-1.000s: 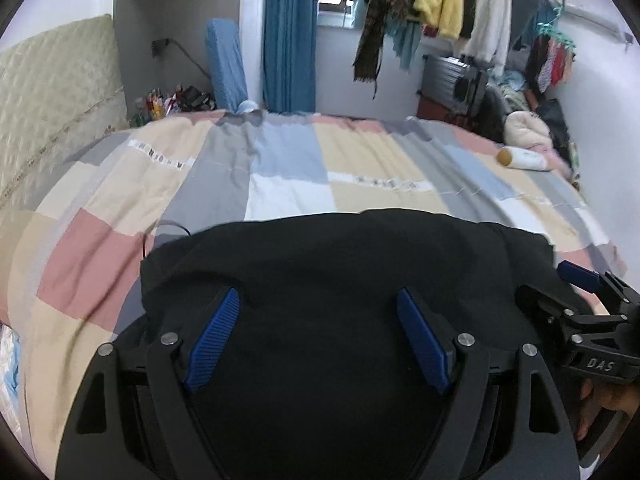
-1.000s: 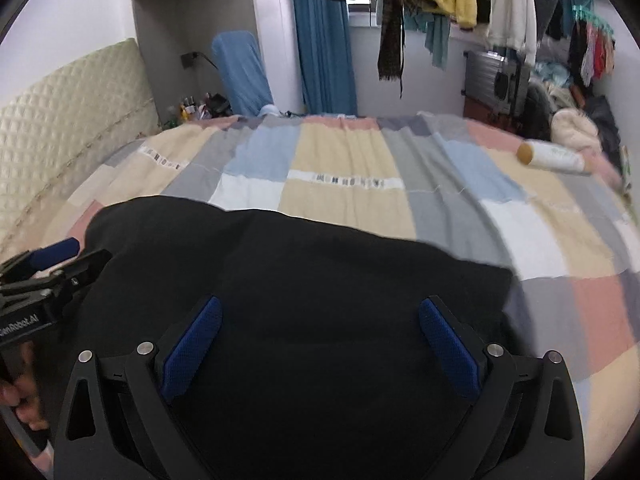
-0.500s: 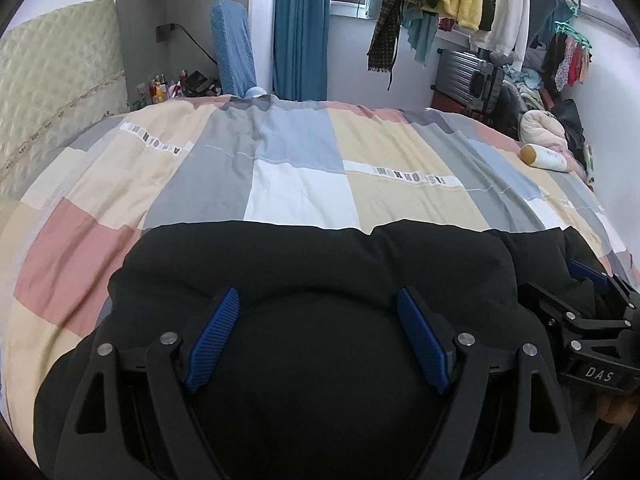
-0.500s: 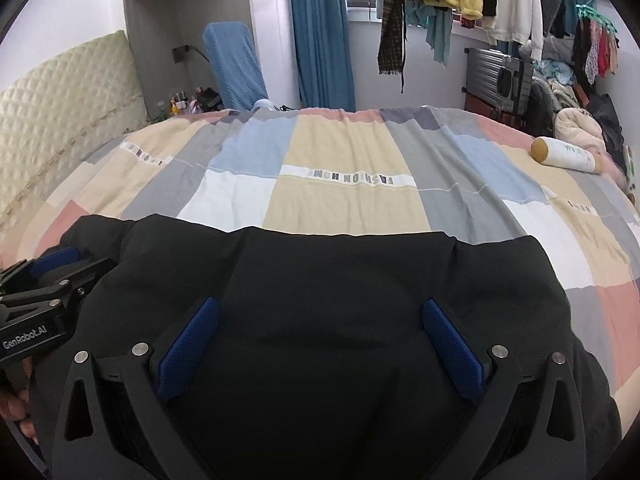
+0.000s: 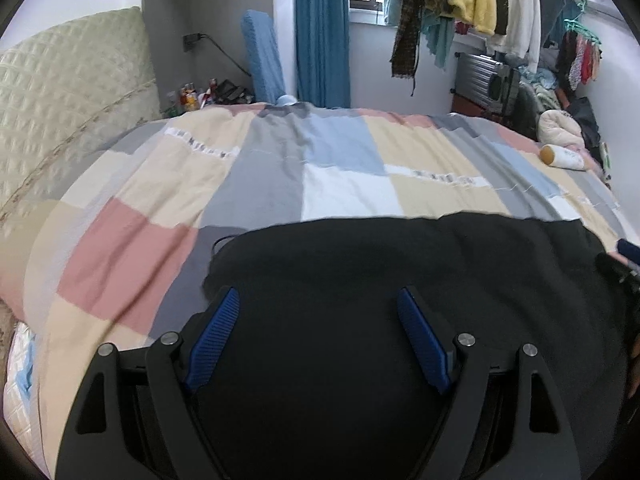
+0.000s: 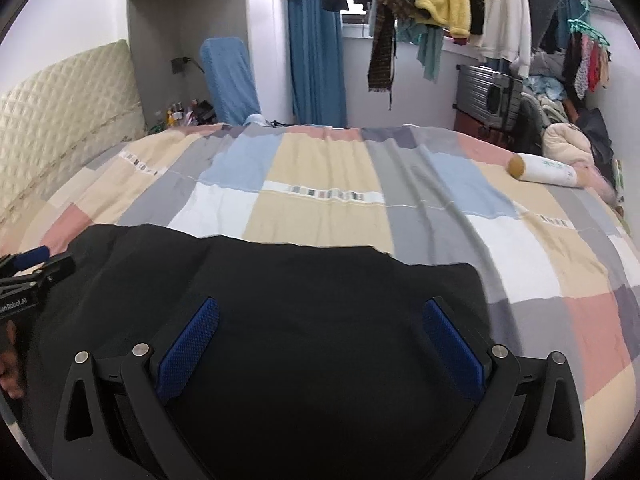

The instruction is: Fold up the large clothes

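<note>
since half a second ago the large black fabric garment [image 5: 400, 280] has shifted on the patchwork pastel bedspread [image 6: 340, 184], its far edge now lying flatter and its left corner exposed. it covers the near part of the bed under both tools. the left gripper [image 5: 318, 340] hovers low over it, blue-padded jaws wide apart, holding nothing. the right gripper [image 6: 320, 348] sits alongside, jaws equally spread and empty. a white cylindrical bottle with a tan cap [image 6: 544, 168] lies far right on the bedspread.
</note>
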A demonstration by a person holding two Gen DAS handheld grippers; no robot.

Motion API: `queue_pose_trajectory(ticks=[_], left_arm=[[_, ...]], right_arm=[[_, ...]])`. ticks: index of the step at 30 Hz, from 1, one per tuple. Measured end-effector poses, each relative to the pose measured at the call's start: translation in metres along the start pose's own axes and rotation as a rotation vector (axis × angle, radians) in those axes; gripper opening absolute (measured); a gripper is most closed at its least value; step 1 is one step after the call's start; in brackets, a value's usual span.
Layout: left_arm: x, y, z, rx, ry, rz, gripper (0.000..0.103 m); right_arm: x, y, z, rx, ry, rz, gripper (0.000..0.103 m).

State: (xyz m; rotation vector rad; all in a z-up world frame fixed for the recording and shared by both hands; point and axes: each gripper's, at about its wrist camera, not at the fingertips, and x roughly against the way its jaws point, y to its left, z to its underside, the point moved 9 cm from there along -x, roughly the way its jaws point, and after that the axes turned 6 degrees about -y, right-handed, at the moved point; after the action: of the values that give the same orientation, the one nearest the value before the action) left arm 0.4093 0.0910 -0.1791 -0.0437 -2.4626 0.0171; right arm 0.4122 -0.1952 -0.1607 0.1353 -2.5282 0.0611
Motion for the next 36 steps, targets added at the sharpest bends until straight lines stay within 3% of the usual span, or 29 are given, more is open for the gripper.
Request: queue_pose_trajectory(ticks=[7,22,32,36], left_arm=[[-0.006,0.001,0.016,-0.012,-0.003,0.004,0.082],[-0.028,-0.008,0.024,0.031,0.003,0.048,0.083],[-0.013,-0.006,0.020,0.014,0.033,0.017,0.087],[0.004,0.018,0.019,0.061,0.034,0.008,0.089]], right_arm=[[-0.009,-0.024,0.025,-0.081,0.025,-0.015,0.103],[-0.032,-0.014,0.034,-0.068,-0.014,-0.026,0.103],[-0.025,-0.020,0.038,-0.097,0.030,-0.039,0.103],[-0.004,-0.036,0.036,-0.130,0.032,-0.064,0.103]])
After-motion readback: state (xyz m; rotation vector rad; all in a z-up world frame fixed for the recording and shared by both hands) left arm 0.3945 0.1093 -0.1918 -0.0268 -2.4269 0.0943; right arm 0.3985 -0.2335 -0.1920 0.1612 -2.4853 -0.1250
